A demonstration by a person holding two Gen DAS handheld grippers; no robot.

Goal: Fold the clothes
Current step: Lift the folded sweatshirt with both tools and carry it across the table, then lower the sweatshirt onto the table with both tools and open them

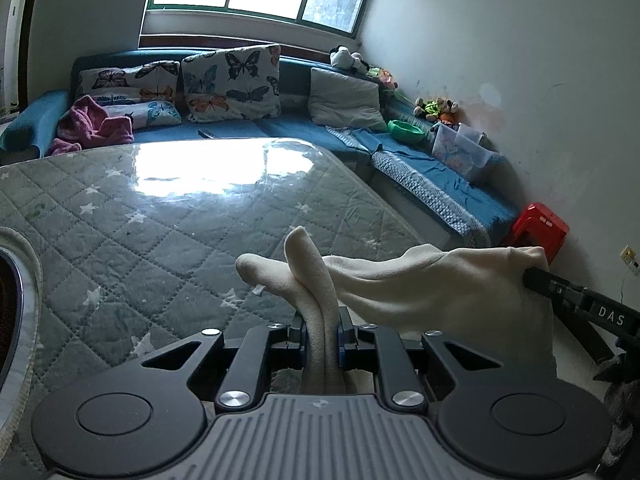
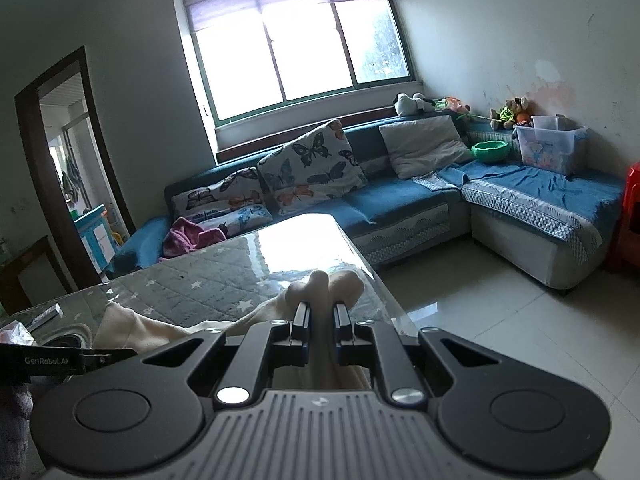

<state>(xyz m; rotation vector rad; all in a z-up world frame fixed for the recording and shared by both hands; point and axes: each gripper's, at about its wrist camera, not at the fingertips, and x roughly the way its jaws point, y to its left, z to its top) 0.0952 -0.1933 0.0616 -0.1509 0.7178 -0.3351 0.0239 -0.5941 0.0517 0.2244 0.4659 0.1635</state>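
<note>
left gripper [image 1: 322,326]: fingers nearly together, clamped on a bunched fold of the cream garment [image 1: 420,280]; cloth sticks up past the fingertips and hangs down behind them.
right gripper [image 2: 322,322]: fingers narrow, pinching another bunch of the same garment; cloth bulges out above the tips.
cream garment: held off the table, stretched between the two grippers; in the left wrist view its far corner meets the right gripper's black finger [image 1: 538,276] at the right edge.
table [image 1: 168,216]: glass top over a grey quilted star-print cover, below and ahead of the garment.
contact with table: cannot tell whether the low edge of the cloth touches the glass.
background: blue corner sofa [image 2: 400,196] with butterfly cushions [image 2: 312,168], pink cloth [image 1: 94,124] at its left end.
</note>
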